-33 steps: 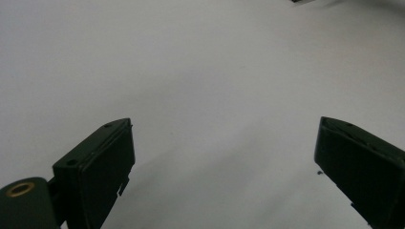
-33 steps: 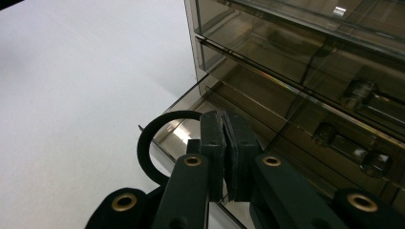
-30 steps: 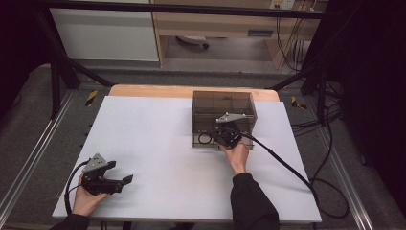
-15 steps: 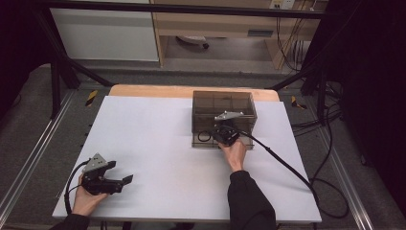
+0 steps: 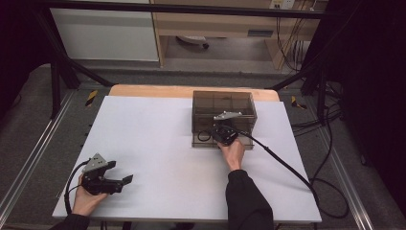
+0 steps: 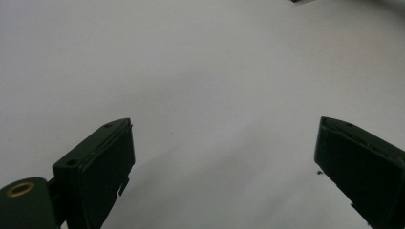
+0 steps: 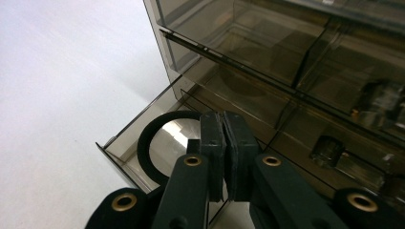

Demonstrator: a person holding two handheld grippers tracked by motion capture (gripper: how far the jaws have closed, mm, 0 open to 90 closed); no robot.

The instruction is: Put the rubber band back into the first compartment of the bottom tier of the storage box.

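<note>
Drawer (image 5: 210,139) work sits at the smoked cabinet (image 5: 223,108) far on the counter (image 5: 153,143), the right hand-held gripper (image 5: 219,134) at its lower-left tray. Left hand-held gripper (image 6: 224,157) idles, jaws wide over bare counter. Right gripper view: jaws pressed together, seemingly empty, above the open drawer (image 7: 143,138) holding a black ring (image 7: 157,143); best spread them first, then descend squarely over the ring's rim.

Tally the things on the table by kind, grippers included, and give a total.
Grippers: 2, left and right
Smoked drawer box: 1
Black ring in the open drawer: 1
Total: 4
</note>
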